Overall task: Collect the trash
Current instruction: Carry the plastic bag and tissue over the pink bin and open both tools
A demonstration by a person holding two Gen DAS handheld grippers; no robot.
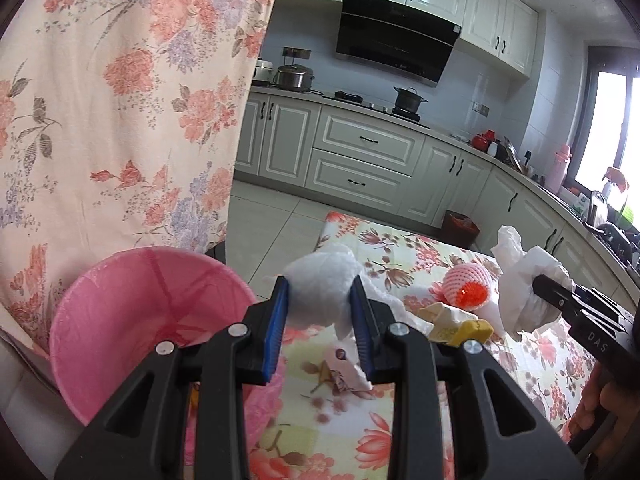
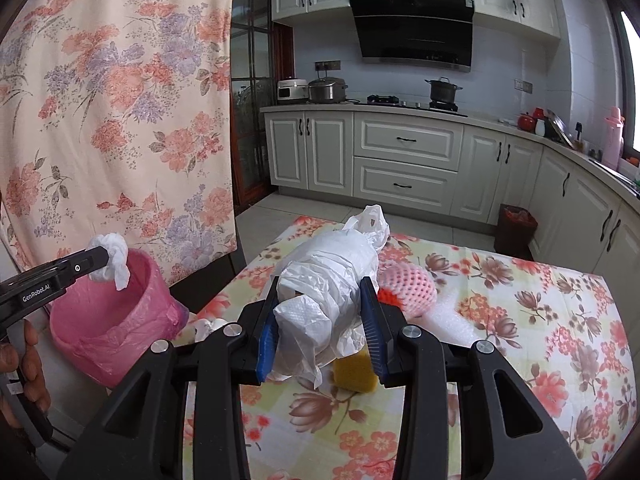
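The lined bin [image 2: 116,320] stands off the desk's [image 2: 560,340] left edge, left of the right hand-held gripper [image 2: 320,320]. Just ahead of that gripper lie a sponge [image 2: 356,372] and a foam fruit net [image 2: 408,286] on the desk, the net farther. The left hand-held gripper [image 2: 106,260] hangs over the bin.

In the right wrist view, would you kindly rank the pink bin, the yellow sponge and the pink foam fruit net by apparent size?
1. pink bin, clearly largest.
2. pink foam fruit net.
3. yellow sponge.
The last two look close; the bag-wrapped bundle hides part of both, so their order is unsure.
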